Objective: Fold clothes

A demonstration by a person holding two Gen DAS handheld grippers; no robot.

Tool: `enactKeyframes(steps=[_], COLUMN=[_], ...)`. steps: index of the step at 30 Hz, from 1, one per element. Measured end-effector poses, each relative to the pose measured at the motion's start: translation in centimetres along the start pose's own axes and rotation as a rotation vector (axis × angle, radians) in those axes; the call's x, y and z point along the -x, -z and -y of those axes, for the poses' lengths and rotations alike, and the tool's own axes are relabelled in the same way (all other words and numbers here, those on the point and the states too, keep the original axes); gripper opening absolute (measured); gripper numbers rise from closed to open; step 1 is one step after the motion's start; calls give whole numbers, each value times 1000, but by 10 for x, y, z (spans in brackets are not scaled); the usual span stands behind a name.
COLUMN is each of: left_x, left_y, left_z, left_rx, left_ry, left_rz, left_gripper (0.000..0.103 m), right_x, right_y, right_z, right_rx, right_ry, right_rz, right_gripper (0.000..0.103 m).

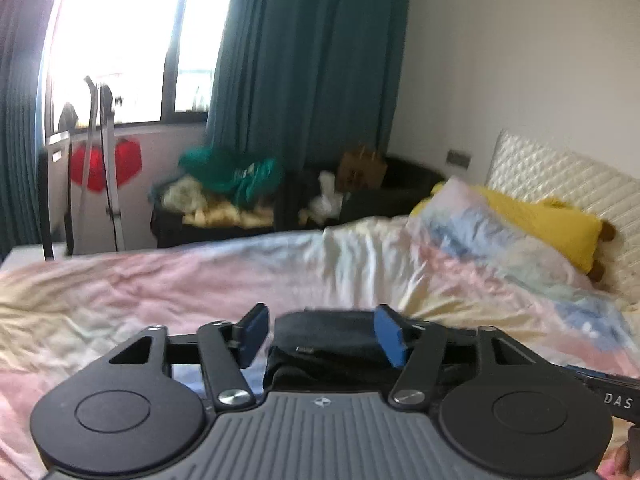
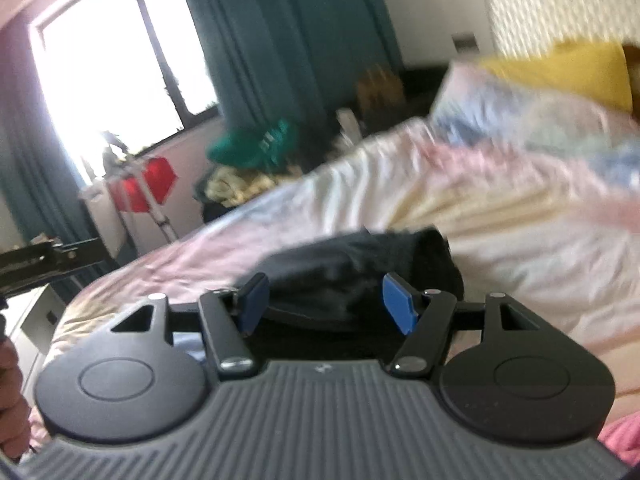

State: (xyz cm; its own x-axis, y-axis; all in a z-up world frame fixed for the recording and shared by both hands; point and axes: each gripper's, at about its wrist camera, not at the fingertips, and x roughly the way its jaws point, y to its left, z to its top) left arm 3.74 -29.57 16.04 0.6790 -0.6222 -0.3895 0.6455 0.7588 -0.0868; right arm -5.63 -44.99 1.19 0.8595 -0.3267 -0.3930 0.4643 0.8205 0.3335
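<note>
- Light source: daylight enters through the window [image 1: 120, 40] at upper left in both views; the pane is blown out to pure white, with glare bleeding over its frame.
- Exposure: the room is moderately bright; the white wall [image 1: 520, 60] is evenly lit, while the teal curtain [image 1: 304, 60] reads dark.
- Shadows: soft, shallow shading lies in the creases of the bed cover [image 1: 200, 280].
- Blur: the right wrist view is heavily motion-smeared, worst at the yellow pillow [image 2: 568, 68]; the left wrist view is milder.
- Distortion: fisheye bending curves the vertical lines, and dark vignetting shows in the corners.
</note>
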Motion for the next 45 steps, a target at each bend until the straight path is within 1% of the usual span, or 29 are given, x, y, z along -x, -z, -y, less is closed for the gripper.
enactKeyframes(steps=[1, 3, 4, 5, 6, 8, 10, 14, 16, 18, 19, 22, 26, 31, 37, 40, 45], left_x=[17, 51, 69, 85, 97, 120, 139, 165, 173, 175, 174, 165, 146, 127, 111, 109, 109], left_y=[0, 1, 3, 5, 8, 15, 24, 42, 51, 60, 64, 78, 95, 114, 122, 123, 124], left_z=[0, 0, 0, -1, -1, -1, -1, -7, -9, -10, -11, -13, -17, -29, -40, -45, -52], left_rx=[1, 0, -5, -13, -23, -43, -48, -26, -23, -25, -24, -19, -31, -15, 0, -3, 8], left_ry=[3, 5, 6, 5, 1, -15, -38, -41, -56, -73, -76, -80, -95, -91, -100, -117, -131], left_rz=[24, 77, 101, 120, 132, 148, 158, 164, 178, 180, 177, 152, 122, 78, 35, 32, 30], left_gripper=[83, 90, 97, 102, 103, 103, 103, 103, 103, 103, 103, 103, 103, 103, 103, 103, 103], right_x=[15, 38, 46, 53, 60, 74, 84, 91, 90, 85, 84, 78, 61, 47, 39, 38, 35], right_y=[-1, 0, 1, 3, 7, 14, 22, 39, 46, 52, 56, 67, 81, 93, 102, 104, 104], right_z=[-7, -18, -22, -26, -29, -32, -35, -47, -51, -56, -58, -60, -57, -58, -61, -67, -70], right_rx=[22, 61, 76, 89, 95, 94, 89, 115, 116, 125, 131, 157, 168, 180, 197, 223, 229], right_ry=[-10, -12, -13, -18, -23, -31, -53, -63, -69, -47, -33, 14, 51, 80, 114, 128, 136], right_rz=[28, 68, 79, 86, 94, 113, 133, 143, 127, 98, 109, 160, 155, 143, 122, 120, 108], right_gripper=[66, 66, 66, 67, 68, 78, 83, 85, 88, 99, 103, 103, 103, 103, 103, 103, 103])
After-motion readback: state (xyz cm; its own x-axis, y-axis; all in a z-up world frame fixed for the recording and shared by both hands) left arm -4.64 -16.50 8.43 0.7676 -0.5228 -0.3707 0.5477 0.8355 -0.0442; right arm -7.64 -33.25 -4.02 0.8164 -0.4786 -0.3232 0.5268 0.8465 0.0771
